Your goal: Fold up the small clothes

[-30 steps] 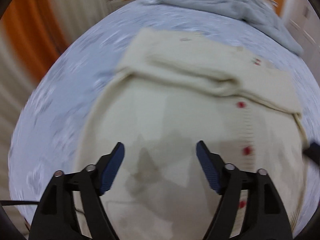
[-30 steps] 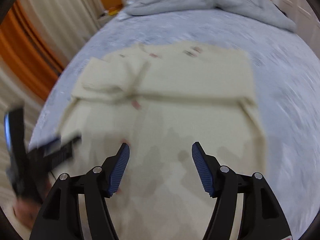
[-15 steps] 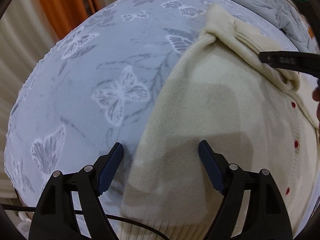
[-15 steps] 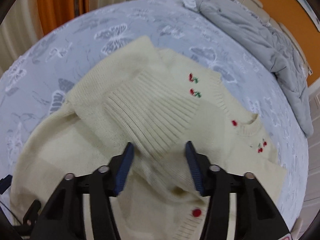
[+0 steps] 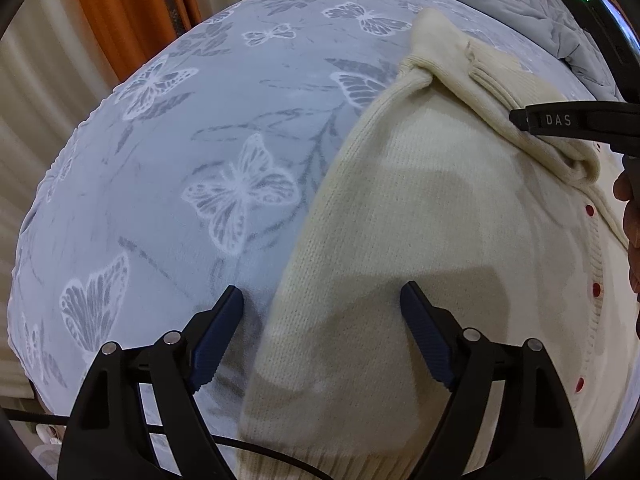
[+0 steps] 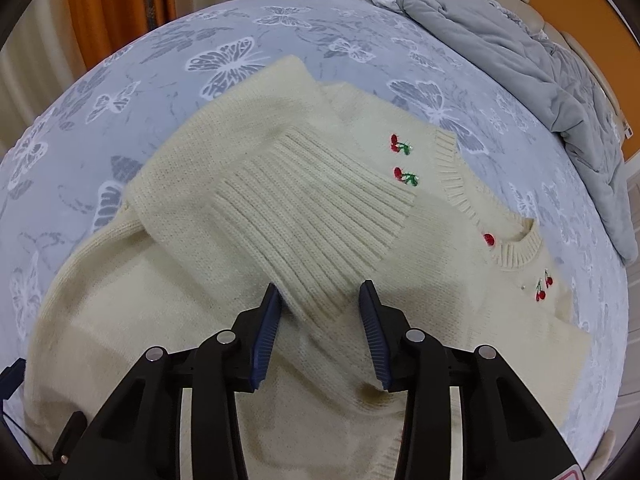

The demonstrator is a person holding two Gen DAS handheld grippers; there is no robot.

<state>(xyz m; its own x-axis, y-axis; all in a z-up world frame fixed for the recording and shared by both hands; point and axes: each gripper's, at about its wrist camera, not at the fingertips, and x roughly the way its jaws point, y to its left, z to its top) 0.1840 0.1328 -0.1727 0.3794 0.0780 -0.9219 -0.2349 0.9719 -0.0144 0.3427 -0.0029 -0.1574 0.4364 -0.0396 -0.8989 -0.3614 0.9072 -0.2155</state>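
Observation:
A cream knit cardigan point(image 5: 420, 240) with red buttons and cherry motifs lies on the bed, also in the right wrist view point(image 6: 168, 280). One sleeve is folded across the chest, its ribbed cuff point(image 6: 312, 216) pointing at my right gripper point(image 6: 320, 296). That gripper is partly open, its jaws on either side of the cuff's corner; the fabric lies between them, not pinched. My left gripper point(image 5: 322, 294) is wide open low over the cardigan's left side edge near the hem. The right gripper's finger point(image 5: 576, 122) shows over the sleeve in the left wrist view.
The bed has a grey-blue spread with white butterflies point(image 5: 180, 152). A grey quilted blanket point(image 6: 520, 64) is bunched at the far side. Orange and cream curtains point(image 5: 132, 12) hang to the left. A black cable point(image 5: 272, 452) runs under the left gripper.
Both grippers swung to the cardigan's left side and came lower. The right gripper narrowed around the folded sleeve cuff. The left stayed wide open at the side edge.

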